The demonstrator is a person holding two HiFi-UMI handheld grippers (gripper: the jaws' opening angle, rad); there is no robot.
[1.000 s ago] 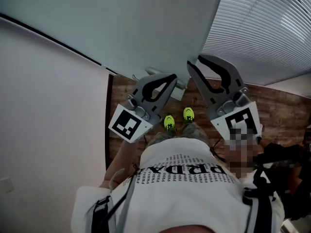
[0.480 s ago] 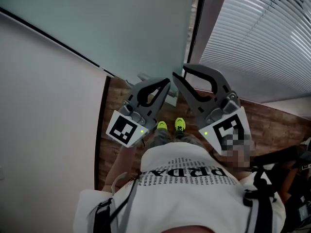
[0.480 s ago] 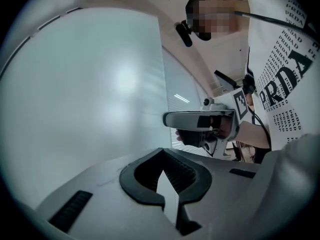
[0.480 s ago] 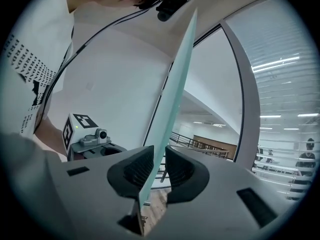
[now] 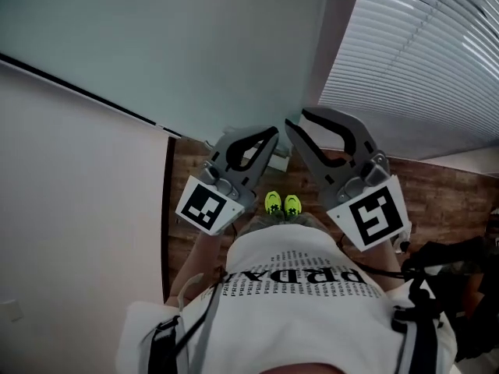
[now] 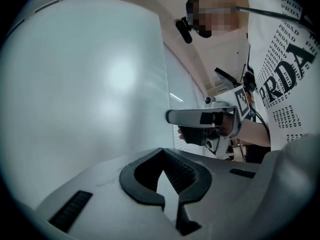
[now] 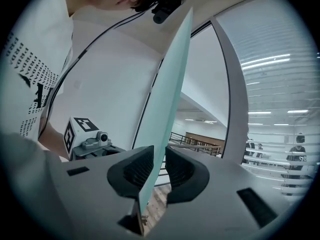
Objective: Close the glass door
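The frosted glass door (image 5: 171, 45) fills the upper left of the head view. Its free edge (image 7: 172, 84) runs up between the jaws of my right gripper (image 5: 295, 123), which is shut on it (image 7: 159, 151). The grey door frame (image 7: 235, 109) stands a little to the right of that edge, and a narrow opening between them shows a hall beyond. My left gripper (image 5: 273, 135) is shut on nothing and sits right beside the right one, close to the door's face (image 6: 90, 94). The left gripper view shows its own closed jaws (image 6: 161, 154) and the right gripper (image 6: 200, 118) side-on.
A white wall (image 5: 78, 193) is on the left and slatted blinds (image 5: 421, 61) on the right behind the frame. Wood flooring (image 5: 444, 185) lies below, with the person's yellow-green shoes (image 5: 281, 204) just under the grippers.
The door edge and the frame have drawn closer together in the right gripper view, so the opening is narrower. Both grippers shifted slightly right in the head view, and their jaws stayed as they were.
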